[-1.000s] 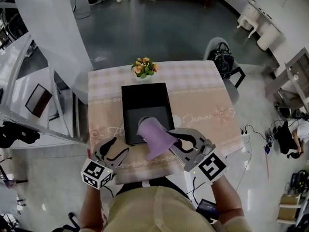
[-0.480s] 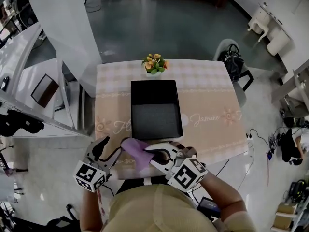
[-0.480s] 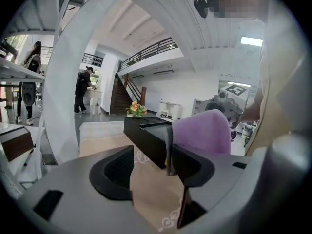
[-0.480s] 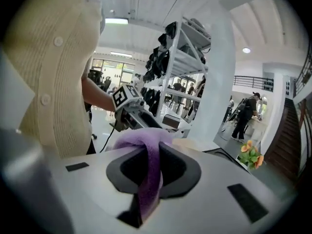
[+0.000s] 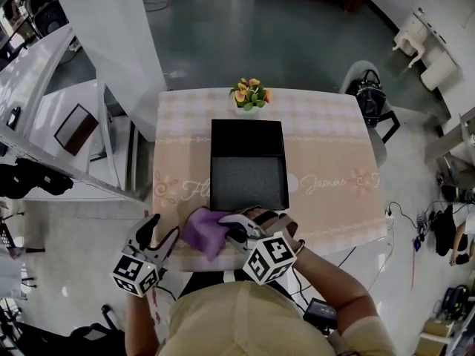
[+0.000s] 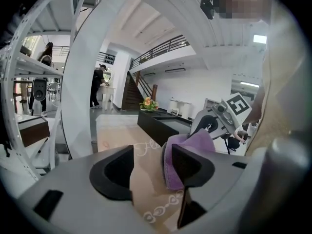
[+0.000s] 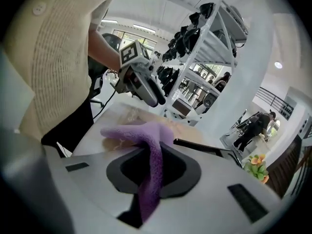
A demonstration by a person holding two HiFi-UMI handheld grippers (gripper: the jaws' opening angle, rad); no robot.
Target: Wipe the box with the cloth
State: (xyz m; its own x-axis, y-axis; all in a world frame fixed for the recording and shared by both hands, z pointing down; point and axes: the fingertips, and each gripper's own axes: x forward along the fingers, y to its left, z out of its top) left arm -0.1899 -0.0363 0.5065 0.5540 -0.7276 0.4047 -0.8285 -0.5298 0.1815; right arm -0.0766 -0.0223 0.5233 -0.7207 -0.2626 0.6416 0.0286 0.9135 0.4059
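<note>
Box (image 5: 249, 185) mid-table; bare tablecloth (image 5: 330, 162) both sides; flowers (image 5: 251, 93) behind.

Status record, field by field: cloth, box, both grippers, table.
cloth: purple cloth, bunched at the table's near edge, outside the box
box: black open box, empty, mid-table
right gripper: shut on the cloth
left gripper: open, jaws have just been closing a little, nothing between them
table: beige patterned tablecloth; orange flower pot at the far edge
</note>
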